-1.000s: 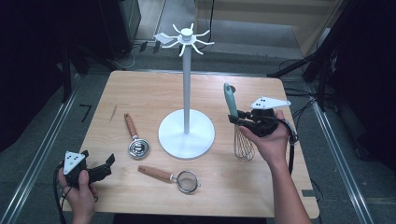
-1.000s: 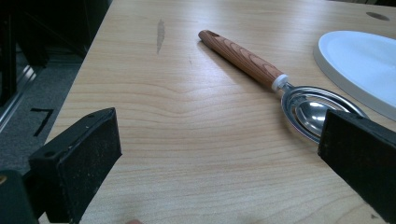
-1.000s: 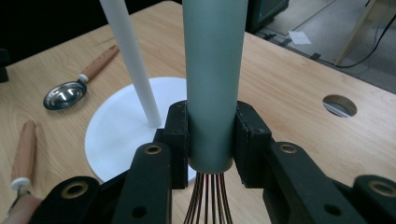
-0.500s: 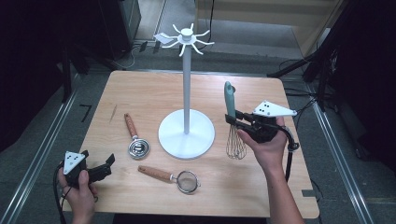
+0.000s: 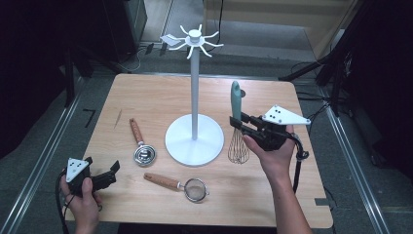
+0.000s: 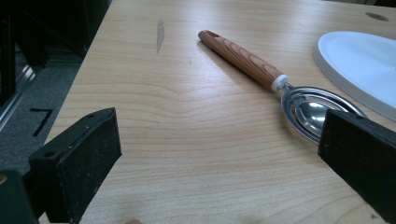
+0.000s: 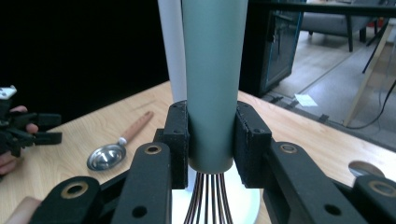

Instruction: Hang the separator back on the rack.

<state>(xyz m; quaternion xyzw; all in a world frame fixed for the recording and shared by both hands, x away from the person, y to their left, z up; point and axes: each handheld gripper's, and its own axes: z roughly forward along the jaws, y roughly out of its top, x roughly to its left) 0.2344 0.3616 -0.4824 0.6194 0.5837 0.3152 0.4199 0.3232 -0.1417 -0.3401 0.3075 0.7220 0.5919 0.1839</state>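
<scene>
Right claw [image 5: 242,122] pinches one whisk [image 5: 237,131]; left claw [image 5: 113,171] spread beside two wooden-handled utensils.

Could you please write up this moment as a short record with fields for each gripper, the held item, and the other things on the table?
right gripper: jaws shut on the whisk's green handle, just above the wires
whisk: held upright, handle up, wire end down, beside the stand's base
left gripper: jaws open, nothing between them, near the table's front left corner
stand: white, round base, pole with hooks on top, nothing hanging on it
scoop: wooden handle, lying flat left of the stand
strainer: wooden handle, lying flat in front of the stand
table: light wood
</scene>
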